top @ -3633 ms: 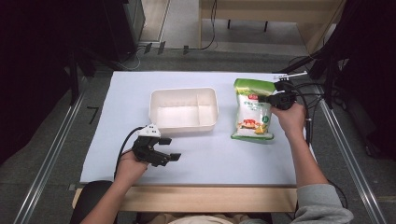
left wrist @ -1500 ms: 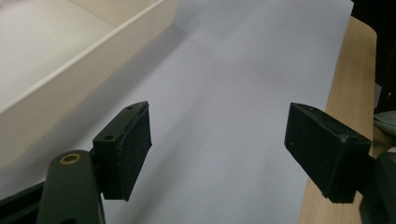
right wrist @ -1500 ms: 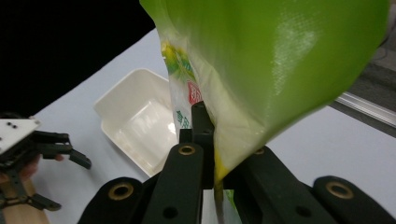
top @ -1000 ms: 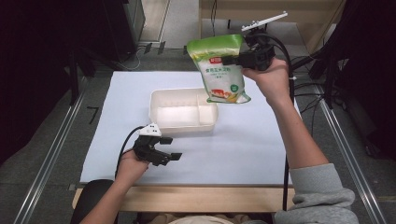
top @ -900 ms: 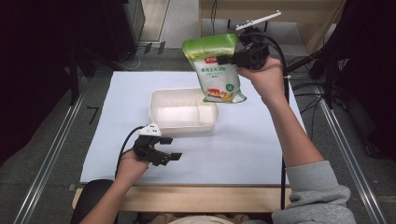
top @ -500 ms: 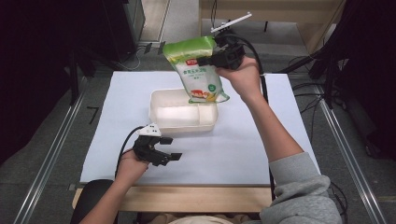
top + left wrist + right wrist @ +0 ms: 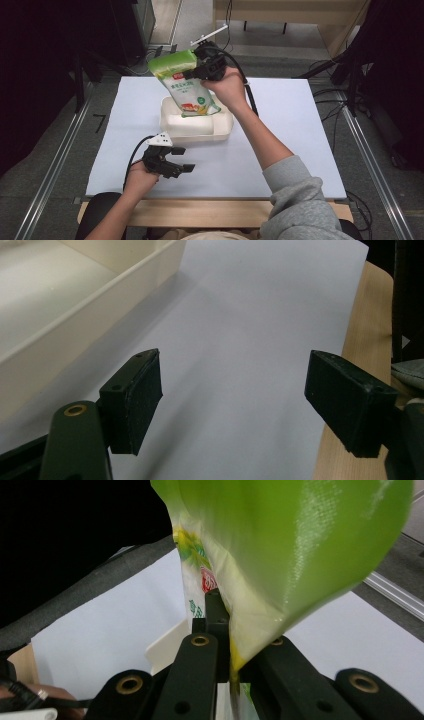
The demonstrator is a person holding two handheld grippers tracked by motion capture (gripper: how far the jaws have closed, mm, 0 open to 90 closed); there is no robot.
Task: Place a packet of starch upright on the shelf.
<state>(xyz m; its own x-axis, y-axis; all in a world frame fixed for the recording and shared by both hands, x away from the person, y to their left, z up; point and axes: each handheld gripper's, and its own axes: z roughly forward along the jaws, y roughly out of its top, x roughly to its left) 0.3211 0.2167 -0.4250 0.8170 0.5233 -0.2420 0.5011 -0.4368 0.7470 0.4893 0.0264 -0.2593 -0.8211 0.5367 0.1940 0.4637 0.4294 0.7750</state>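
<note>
A green and white snack bag hangs in the air above the cream plastic tub at the middle of the table. My right gripper is shut on the bag's upper edge, and in the right gripper view the bag is pinched between the two black jaws. The bag's lower end dips toward the tub's inside. My left gripper rests low on the white sheet in front of the tub, jaws wide apart with nothing between them. In the left gripper view the tub's wall stands at the upper left.
A white sheet covers the wooden table, whose front edge runs near the left gripper. Metal rails flank the table. Black cables lie off the table's right side.
My right gripper lifted the bag from the right side of the table and carried it left. The bag now hangs over the tub. The left gripper has stayed put.
</note>
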